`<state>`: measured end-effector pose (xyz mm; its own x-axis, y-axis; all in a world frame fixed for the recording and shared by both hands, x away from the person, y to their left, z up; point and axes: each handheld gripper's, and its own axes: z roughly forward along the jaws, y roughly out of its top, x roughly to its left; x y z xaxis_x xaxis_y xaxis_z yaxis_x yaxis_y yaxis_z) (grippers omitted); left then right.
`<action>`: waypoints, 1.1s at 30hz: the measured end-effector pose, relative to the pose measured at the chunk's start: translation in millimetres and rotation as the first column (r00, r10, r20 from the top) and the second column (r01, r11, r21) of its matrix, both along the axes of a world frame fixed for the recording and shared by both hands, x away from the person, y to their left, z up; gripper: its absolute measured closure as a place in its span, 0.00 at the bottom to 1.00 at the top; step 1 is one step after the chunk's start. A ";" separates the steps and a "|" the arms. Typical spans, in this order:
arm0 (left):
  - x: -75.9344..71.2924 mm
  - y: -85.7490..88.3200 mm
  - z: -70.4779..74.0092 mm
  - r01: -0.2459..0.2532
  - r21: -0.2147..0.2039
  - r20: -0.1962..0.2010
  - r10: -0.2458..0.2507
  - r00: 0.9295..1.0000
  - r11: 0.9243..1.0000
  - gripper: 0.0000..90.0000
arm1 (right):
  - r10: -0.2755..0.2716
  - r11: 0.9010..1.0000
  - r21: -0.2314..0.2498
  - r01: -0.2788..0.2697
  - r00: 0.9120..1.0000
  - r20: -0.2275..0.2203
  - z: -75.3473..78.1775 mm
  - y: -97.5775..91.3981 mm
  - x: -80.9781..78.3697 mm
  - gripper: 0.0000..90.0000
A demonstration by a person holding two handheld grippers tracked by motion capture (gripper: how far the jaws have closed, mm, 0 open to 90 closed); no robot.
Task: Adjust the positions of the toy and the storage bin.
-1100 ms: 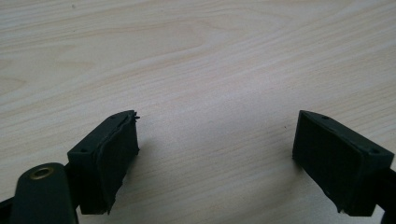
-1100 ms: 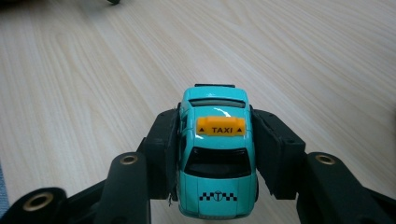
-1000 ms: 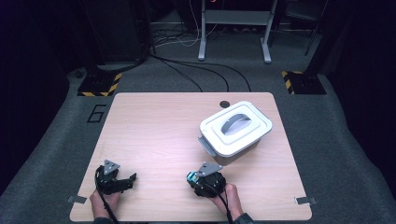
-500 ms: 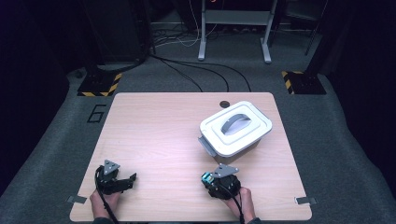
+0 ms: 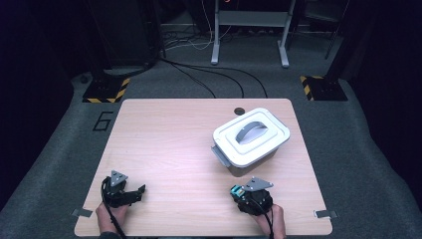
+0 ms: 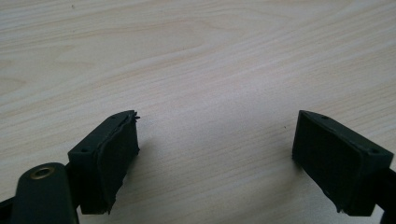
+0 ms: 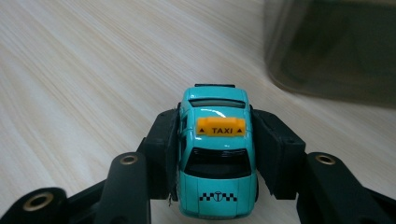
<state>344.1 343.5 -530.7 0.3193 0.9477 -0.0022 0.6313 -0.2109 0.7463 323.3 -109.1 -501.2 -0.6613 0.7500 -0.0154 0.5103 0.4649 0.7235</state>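
On the tabletop point(image 5: 169, 144), a lidded white box point(image 5: 251, 139) sits toward the far right. Near the front edge, the left tool point(image 5: 130, 195) rests with jaws wide apart and empty; the right tool point(image 5: 238, 191), just before the box, is clamped on a turquoise taxi point(image 7: 217, 149).

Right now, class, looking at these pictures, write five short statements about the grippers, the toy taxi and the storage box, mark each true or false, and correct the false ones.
1. The right gripper clamps a turquoise toy taxi. True.
2. The left gripper holds a second car. False: its jaws stand open with bare table between them.
3. The storage box has its lid on. True.
4. The taxi's roof sign is orange. True.
5. The box stands at the table's left side. False: it stands on the right half, beyond the right gripper.
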 end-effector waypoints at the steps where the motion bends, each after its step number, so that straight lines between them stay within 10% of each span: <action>1: 0.0 -0.1 0.0 0.000 -0.001 0.001 0.000 1.000 1.000 0.16 | -0.013 1.000 0.004 0.013 1.000 -0.003 -1.3 -3.9 -0.5 0.59; 12: -0.1 0.5 0.4 0.005 0.006 -0.004 -0.005 1.000 1.000 0.16 | -0.156 0.988 -0.003 0.156 0.987 0.032 -4.3 -49.2 4.4 0.59; 33: 0.0 0.4 0.3 0.004 0.006 -0.003 -0.004 1.000 1.000 0.16 | -0.450 0.893 -0.019 0.450 0.893 0.024 -1.1 -142.0 32.2 0.59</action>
